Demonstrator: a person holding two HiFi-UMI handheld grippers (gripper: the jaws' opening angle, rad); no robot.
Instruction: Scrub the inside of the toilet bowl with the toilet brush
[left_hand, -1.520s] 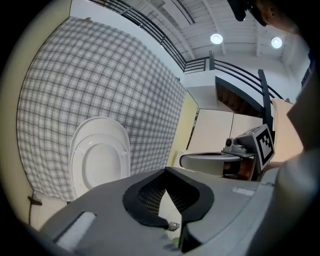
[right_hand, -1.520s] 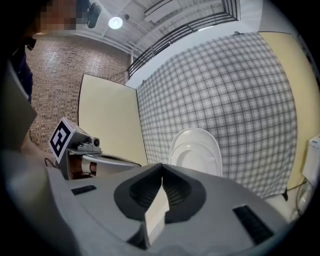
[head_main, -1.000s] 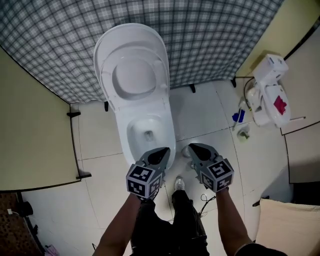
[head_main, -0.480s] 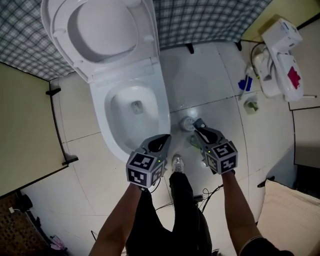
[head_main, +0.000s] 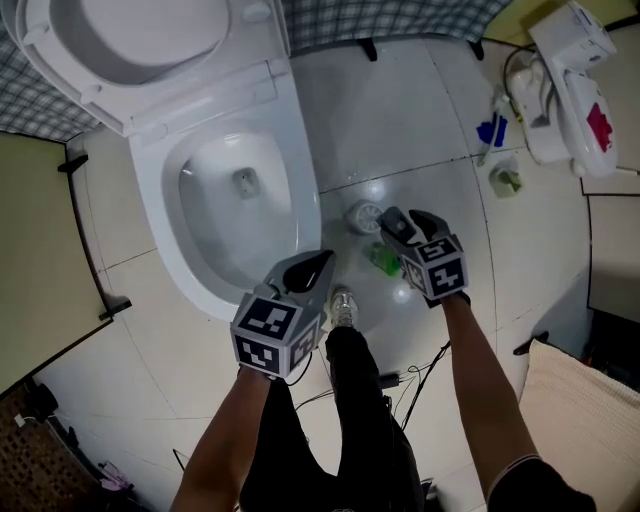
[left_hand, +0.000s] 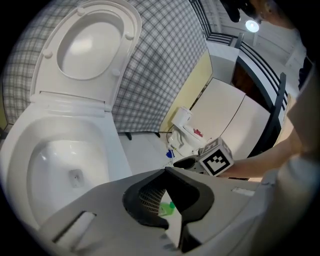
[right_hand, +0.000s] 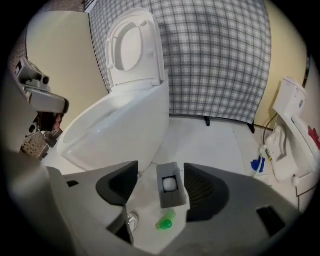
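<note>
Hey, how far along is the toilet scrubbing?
Done: the lid is up, bowl exposed. In hand: nothing; the right gripper has just been opening its jaws, the brush holder between them, ungripped. Remaining: grab the brush, scrub the bowl.

Floor (head_main: 400, 120): pale glossy tiles, dark grout | toilet (head_main: 300, 190) stands at left, lid up | grey brush holder (head_main: 365, 216) just beside its base, white knob showing | small green thing (head_main: 383, 260) lying near holder | blue item (head_main: 491, 131) and white unit (head_main: 570, 85) by right wall | black cables (head_main: 415, 385) near shoe (head_main: 343, 307)
</note>
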